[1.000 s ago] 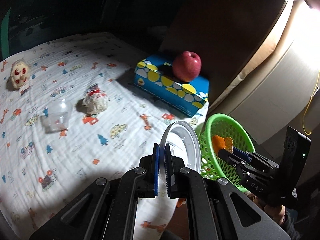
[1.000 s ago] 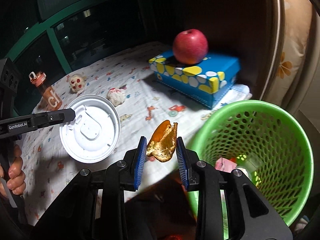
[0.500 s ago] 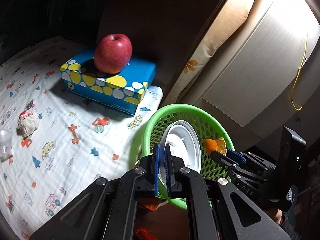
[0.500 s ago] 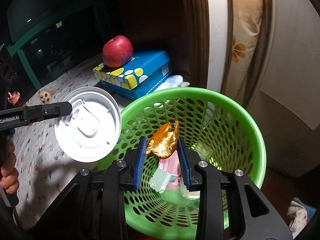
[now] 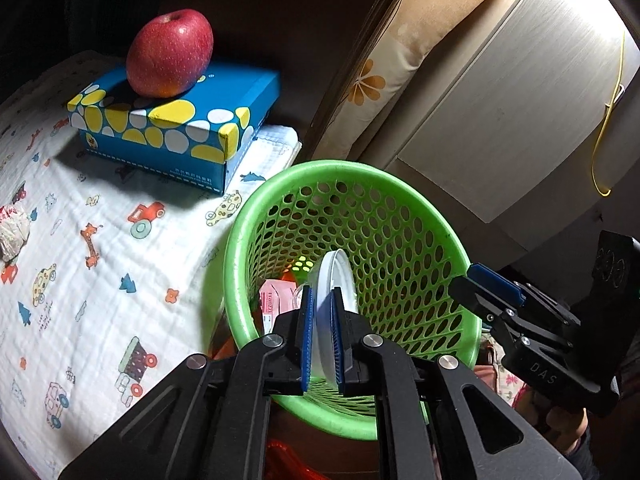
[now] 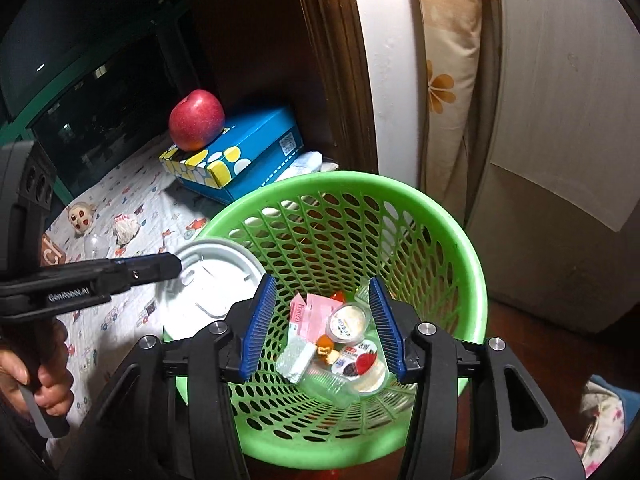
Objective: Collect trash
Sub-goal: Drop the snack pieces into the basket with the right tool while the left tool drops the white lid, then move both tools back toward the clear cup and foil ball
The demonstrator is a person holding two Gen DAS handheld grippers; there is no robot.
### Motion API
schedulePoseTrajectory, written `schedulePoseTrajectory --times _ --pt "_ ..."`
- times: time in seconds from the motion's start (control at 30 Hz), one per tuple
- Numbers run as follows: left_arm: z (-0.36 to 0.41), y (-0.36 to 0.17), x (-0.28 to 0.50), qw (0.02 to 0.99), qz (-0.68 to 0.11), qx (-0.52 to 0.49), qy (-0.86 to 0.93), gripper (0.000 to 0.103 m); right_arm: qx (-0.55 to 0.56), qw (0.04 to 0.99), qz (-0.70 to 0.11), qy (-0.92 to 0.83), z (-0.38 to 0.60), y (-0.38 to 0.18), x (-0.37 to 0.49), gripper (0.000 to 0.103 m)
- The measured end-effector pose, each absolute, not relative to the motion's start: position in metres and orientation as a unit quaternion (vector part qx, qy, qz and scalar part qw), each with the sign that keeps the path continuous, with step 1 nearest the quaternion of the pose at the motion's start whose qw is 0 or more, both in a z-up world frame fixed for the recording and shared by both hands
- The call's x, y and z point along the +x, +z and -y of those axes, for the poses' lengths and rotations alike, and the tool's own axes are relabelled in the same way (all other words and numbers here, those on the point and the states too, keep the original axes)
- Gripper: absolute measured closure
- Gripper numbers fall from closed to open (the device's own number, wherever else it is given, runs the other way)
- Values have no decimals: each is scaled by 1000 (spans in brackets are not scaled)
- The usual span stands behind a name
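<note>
Right gripper (image 6: pixel 322 326) opening, its peel apparently dropped; left gripper (image 5: pixel 320 340) still pinches lid (image 5: pixel 334 280).

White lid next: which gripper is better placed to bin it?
Left. The left gripper pinches the white lid over the green basket; the right gripper, opening, holds nothing.

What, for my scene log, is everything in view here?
basket: one, green, beside the cloth, below both grippers
lid: one, white, over the basket rim
trash: several pieces, pink, white, clear, orange, on the basket bottom
wrapper: one, white and red, crumpled on the cloth
apple: one, red, on the box
box: one, blue with yellow and white spots, on the cloth
cloth: one, white with cartoon prints
cushion: one, beige with orange flowers, upright behind the basket
left gripper: black, blue pads, jaws shut on the lid
right gripper: same, jaws opening, nothing between
hand: one, on the left gripper's handle
</note>
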State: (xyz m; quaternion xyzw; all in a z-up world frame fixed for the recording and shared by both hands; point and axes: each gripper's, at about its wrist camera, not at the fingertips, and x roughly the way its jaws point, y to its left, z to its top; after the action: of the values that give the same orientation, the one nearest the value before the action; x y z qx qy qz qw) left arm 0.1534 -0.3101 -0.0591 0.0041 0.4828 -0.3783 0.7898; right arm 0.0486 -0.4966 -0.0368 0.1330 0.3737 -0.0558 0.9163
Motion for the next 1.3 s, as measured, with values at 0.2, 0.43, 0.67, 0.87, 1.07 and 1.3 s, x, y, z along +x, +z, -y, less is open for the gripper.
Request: schedulePoseTrajectory --times 0.2,0.43,0.67,0.87,1.07,1.3 --pt "303 -65 151 784 -490 -1 -381 92 132 917 -373 -50 492 -35 49 53" --pt "279 -55 150 795 -480 -13 -371 77 123 921 -368 -39 477 -28 53 50" --pt "235 -47 154 825 -461 -10 -327 58 115 923 -366 -17 454 -24 62 44" --pt "175 -52 173 853 -456 -28 -253 50 112 923 -369 13 425 -24 80 39" --pt "113 -60 201 873 -455 -46 -168 45 101 919 -378 45 389 -26 104 38" --pt "58 -72 237 882 -459 -51 -96 40 90 915 -387 77 352 -30 132 34"
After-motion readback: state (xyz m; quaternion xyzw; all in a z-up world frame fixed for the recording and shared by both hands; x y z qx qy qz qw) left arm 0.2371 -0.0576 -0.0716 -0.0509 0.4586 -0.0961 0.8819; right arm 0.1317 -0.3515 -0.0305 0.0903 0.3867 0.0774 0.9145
